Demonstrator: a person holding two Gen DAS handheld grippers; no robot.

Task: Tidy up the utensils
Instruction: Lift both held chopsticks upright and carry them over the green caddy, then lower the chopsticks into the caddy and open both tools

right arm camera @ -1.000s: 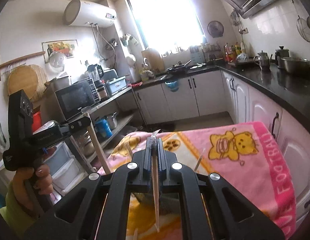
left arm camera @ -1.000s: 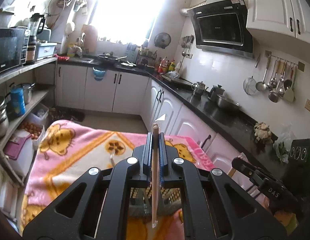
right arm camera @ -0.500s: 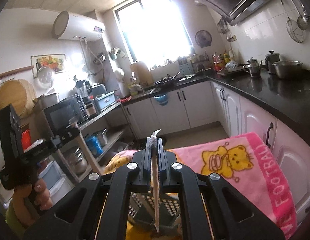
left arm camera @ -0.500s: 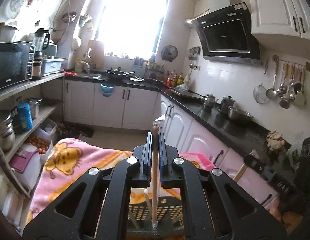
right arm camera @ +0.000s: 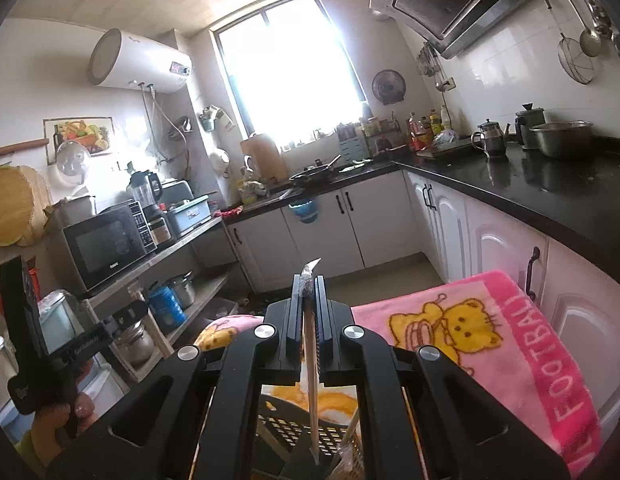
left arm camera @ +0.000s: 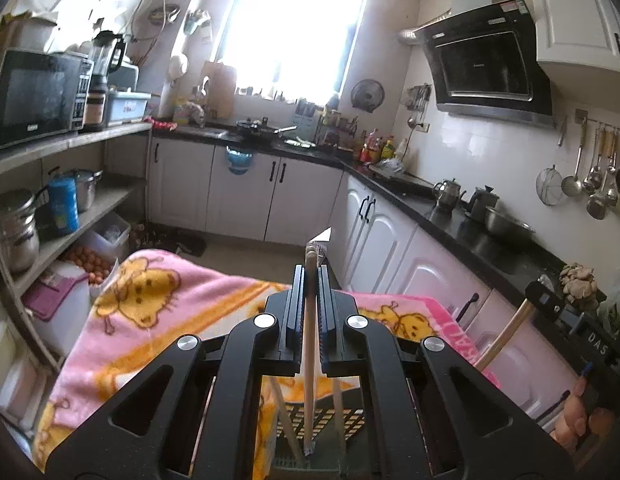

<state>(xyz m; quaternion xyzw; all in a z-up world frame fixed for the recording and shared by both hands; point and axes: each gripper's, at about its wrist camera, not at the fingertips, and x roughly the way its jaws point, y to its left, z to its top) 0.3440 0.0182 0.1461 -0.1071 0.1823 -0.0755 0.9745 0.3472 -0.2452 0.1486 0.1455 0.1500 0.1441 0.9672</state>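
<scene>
Between the black jaws of the left gripper [left arm camera: 310, 280] stands a pale wooden chopstick in a clear wrapper [left arm camera: 309, 360], clamped near its upper end so that the wrapper's torn tip pokes up above the jaws while the shaft hangs down to a dark perforated utensil basket [left arm camera: 330, 420] directly below, its lower end at the basket's opening. More wooden sticks lean inside that basket, on either side of the held one. Over on the other side, the right gripper [right arm camera: 309, 292] is likewise clenched on a second wrapped chopstick [right arm camera: 313, 380], gripped high with its crumpled wrapper end jutting above the jaws and its lower end hanging over the same basket [right arm camera: 294, 428], where another stick leans just to the right. Under the basket lies a pink blanket with yellow cartoon bears [right arm camera: 470, 332], spread across the work surface. Each camera catches the opposite gripper at its frame edge, held by a hand [right arm camera: 62, 420], its stick slanting downward. Beyond are white kitchen cabinets [left arm camera: 238, 196], a black countertop [right arm camera: 550, 200], a microwave [left arm camera: 34, 96] on a shelf and a bright window [right arm camera: 286, 68].
</scene>
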